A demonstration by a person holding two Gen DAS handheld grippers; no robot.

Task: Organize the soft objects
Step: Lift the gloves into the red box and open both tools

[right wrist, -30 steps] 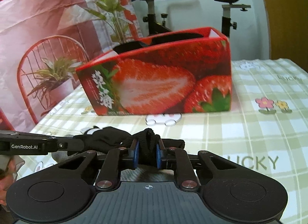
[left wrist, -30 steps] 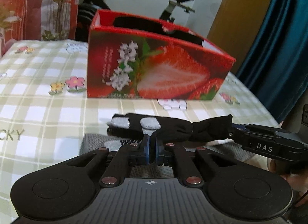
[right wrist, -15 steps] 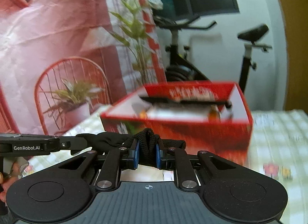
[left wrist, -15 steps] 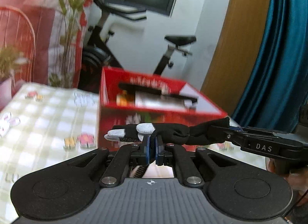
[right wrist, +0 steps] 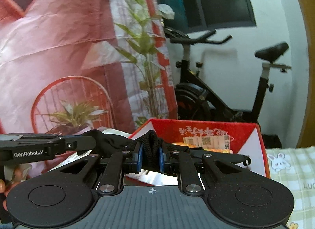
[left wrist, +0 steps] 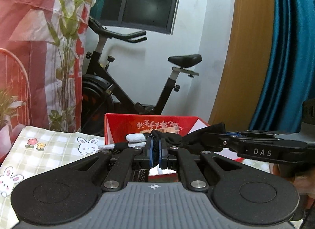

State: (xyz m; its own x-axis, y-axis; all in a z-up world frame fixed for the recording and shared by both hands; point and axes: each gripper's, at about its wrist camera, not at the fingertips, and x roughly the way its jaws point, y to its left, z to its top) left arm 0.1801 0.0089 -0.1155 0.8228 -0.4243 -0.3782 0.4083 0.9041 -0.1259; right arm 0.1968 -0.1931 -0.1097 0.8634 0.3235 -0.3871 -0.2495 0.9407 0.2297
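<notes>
A black glove [left wrist: 173, 138] with grey fingertips hangs stretched between both grippers, lifted above the table. My left gripper [left wrist: 155, 151] is shut on its finger end; the grey tips stick out to the left. My right gripper [right wrist: 150, 155] is shut on the knitted cuff [right wrist: 151, 146], bunched between the blue pads. In each wrist view the other gripper reaches in from the side, clamped on the same glove [right wrist: 110, 142]. Just beyond stands the open red strawberry box [left wrist: 122, 128] [right wrist: 244, 130], with papers and dark items inside.
A checked tablecloth with bunnies and flowers [left wrist: 59, 144] [right wrist: 289, 166] covers the table. Behind it stand an exercise bike [left wrist: 126, 83], a red printed backdrop [right wrist: 59, 51], a wooden door edge and a blue curtain [left wrist: 285, 51]. A hand [right wrist: 4, 185] holds the left gripper.
Both grippers have risen with the glove, lifting it off the table. The box, seen from the side before, now shows its open top and sits low in both views.
</notes>
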